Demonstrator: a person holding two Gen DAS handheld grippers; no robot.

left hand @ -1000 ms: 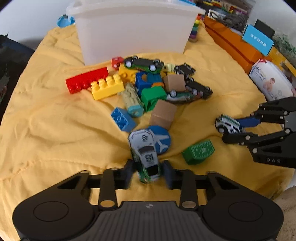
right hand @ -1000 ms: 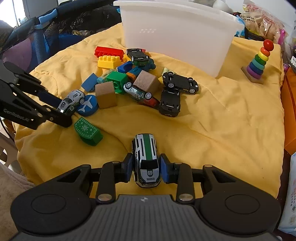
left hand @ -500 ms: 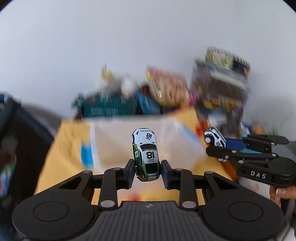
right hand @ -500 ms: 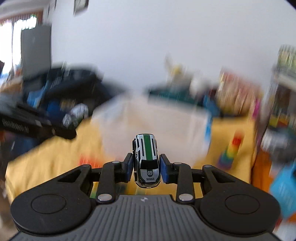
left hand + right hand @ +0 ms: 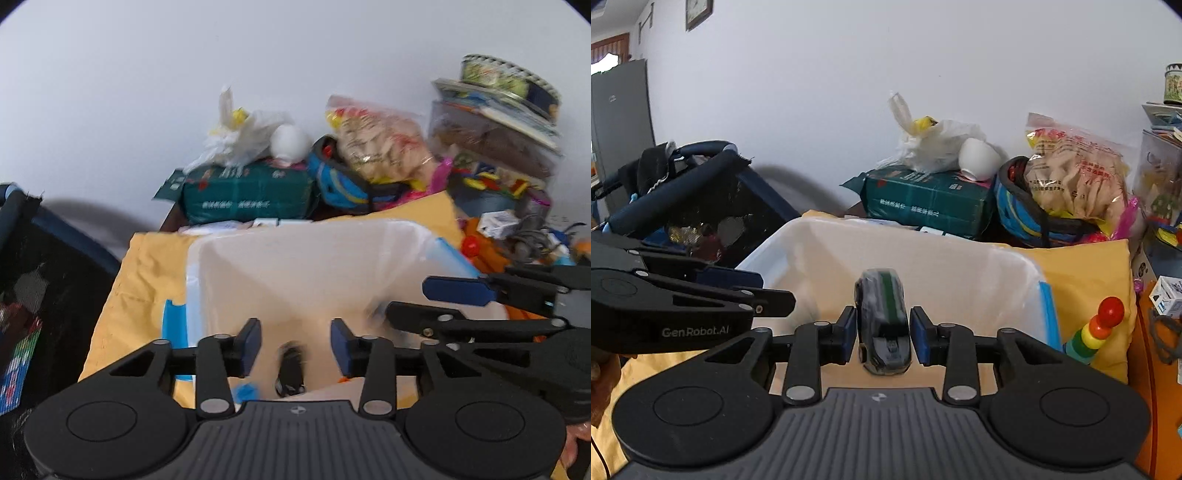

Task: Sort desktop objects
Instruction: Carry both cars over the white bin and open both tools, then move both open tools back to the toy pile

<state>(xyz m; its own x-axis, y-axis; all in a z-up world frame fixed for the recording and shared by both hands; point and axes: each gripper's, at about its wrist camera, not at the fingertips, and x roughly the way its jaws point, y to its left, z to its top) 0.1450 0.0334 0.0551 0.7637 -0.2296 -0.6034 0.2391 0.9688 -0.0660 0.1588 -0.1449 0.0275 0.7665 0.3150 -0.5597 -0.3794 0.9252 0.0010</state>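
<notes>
I hold both tongs over the open mouth of the white bin (image 5: 960, 266), which sits on the yellow cloth (image 5: 1086, 273), because the toy cars belong inside it and a drop from above the rim keeps them from bouncing out.

My left tongs (image 5: 295, 345) are spreading wide, pads clear of anything; a dark blurred shape below them, which I take to be the first car (image 5: 291, 369), is falling free toward the bin floor, though the smear makes it hard to be sure.

My right tongs (image 5: 883, 334) are only starting to part. The green-striped car (image 5: 882, 325) sits nose-up between the blue pads, and a thin gap shows on each side, so I judge it is slipping loose, not gripped. It hangs just inside the near rim, so it should land in the bin.
</notes>
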